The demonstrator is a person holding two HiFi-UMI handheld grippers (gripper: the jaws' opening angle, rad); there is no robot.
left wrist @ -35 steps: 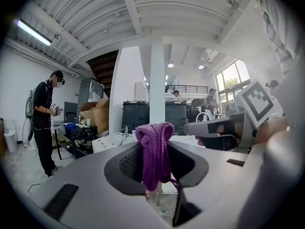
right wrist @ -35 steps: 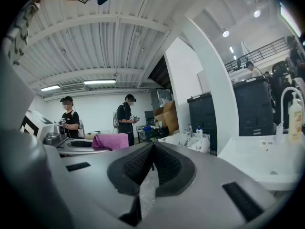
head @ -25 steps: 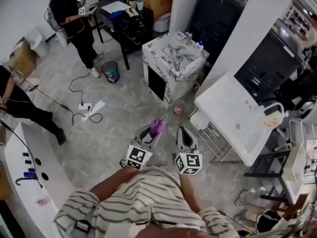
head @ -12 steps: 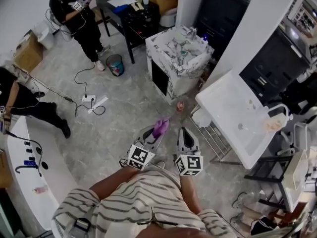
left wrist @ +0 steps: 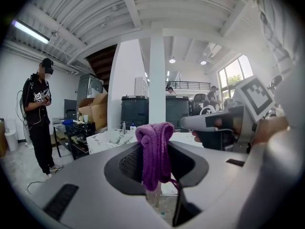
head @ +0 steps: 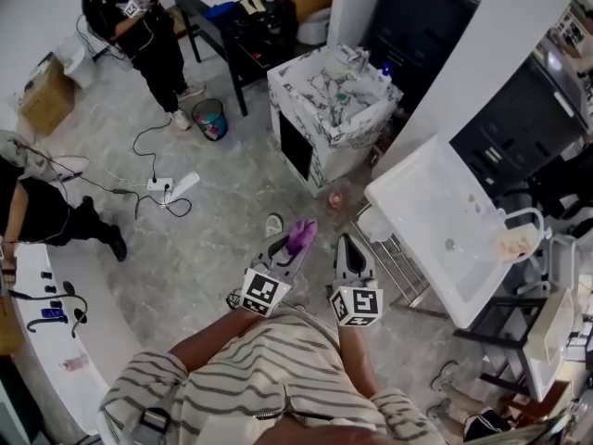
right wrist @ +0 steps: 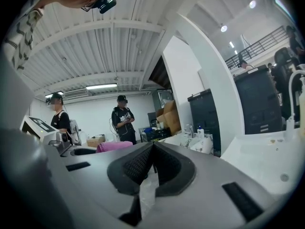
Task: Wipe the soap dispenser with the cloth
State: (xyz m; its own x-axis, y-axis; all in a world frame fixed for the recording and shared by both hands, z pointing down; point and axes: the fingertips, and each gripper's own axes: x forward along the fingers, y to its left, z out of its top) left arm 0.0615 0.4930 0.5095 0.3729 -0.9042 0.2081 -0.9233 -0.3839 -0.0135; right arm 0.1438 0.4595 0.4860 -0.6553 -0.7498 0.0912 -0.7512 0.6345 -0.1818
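A purple cloth [head: 299, 236] is bunched between the jaws of my left gripper [head: 295, 243], which is shut on it; in the left gripper view the cloth [left wrist: 154, 152] hangs folded over the jaw tips. Just to its right, my right gripper [head: 348, 249] is shut and holds nothing, its pads meeting [right wrist: 153, 150]. Both grippers are held over the floor, short of the white sink [head: 422, 213]. Small bottles [head: 384, 69] stand on the marble counter [head: 308, 80], and a pale bottle [head: 510, 242] sits by the white sink's tap. I cannot tell which is the soap dispenser.
A person in black [head: 139, 21] stands at the back left beside a dark table [head: 232, 17]; another crouches at the left edge [head: 42, 207]. A cable and power strip [head: 162, 185], a bin [head: 210, 119] and a slipper [head: 273, 222] lie on the floor.
The view has shifted a little as both grippers travel on together over the floor. The cloth stays gripped in the left gripper and the right stays shut.
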